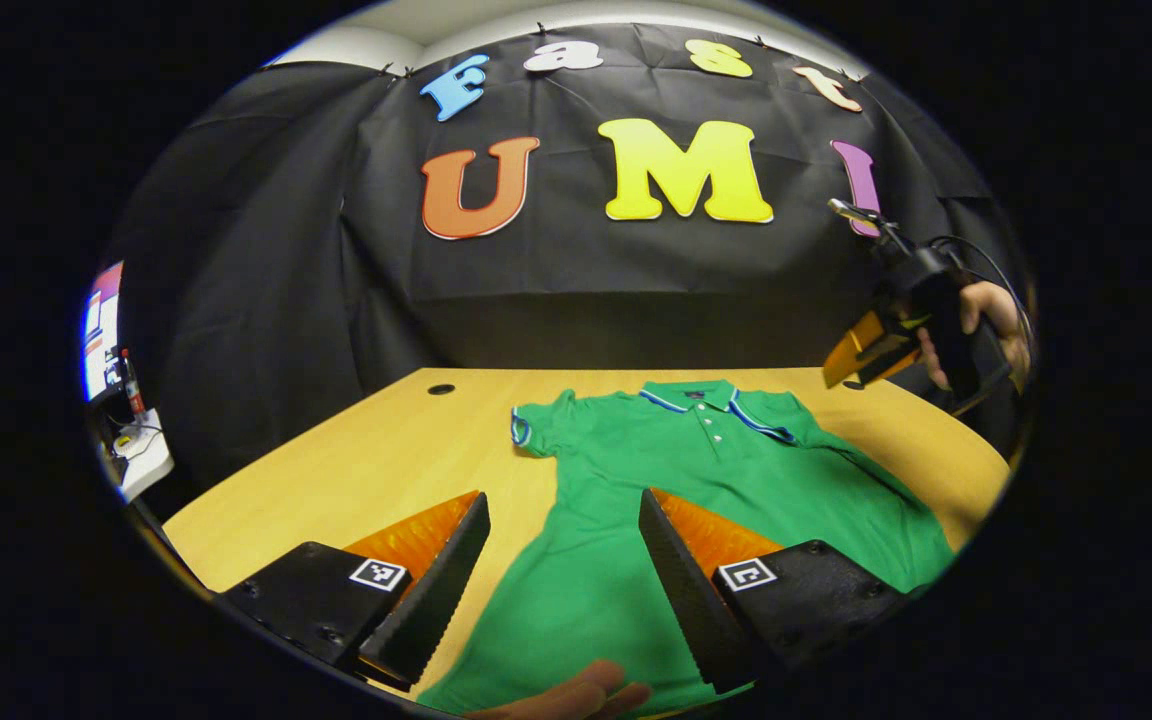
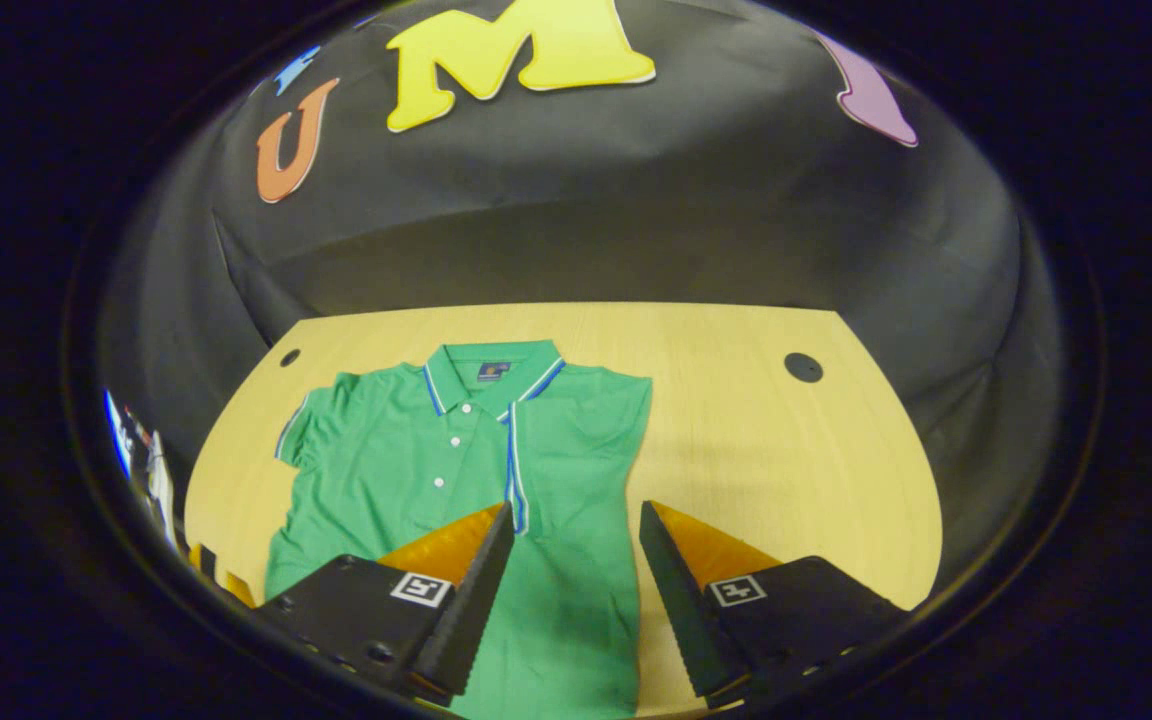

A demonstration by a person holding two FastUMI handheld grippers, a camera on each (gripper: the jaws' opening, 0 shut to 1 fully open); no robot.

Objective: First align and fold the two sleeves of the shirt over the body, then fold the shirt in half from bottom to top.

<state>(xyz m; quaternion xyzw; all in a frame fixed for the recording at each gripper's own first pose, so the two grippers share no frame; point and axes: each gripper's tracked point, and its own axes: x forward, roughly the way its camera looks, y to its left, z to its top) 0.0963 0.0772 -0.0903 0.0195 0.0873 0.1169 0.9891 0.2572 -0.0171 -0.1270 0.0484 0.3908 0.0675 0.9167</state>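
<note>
A green polo shirt [image 1: 696, 470] [image 2: 456, 470] lies flat, collar away from me, on the wooden table [image 1: 386, 460] [image 2: 766, 460]. In the right gripper view its right sleeve is folded over the body, the blue-trimmed cuff [image 2: 513, 460] running down beside the buttons. The other sleeve [image 2: 293, 430] [image 1: 528, 430] still sticks out to the side. My left gripper [image 1: 564, 500] hovers open above the lower body of the shirt. My right gripper [image 2: 577, 510] is open over the shirt's right edge, holding nothing. It also appears, held by a hand [image 1: 996, 320], raised above the table as the right gripper [image 1: 871, 360].
Round cable holes [image 1: 441, 389] [image 2: 803, 367] [image 2: 289, 357] mark the table's far corners. Bare wood lies to the right of the shirt in the right gripper view. A screen and small items [image 1: 106, 340] stand off the table's left side. Fingertips [image 1: 576, 695] show at the near edge.
</note>
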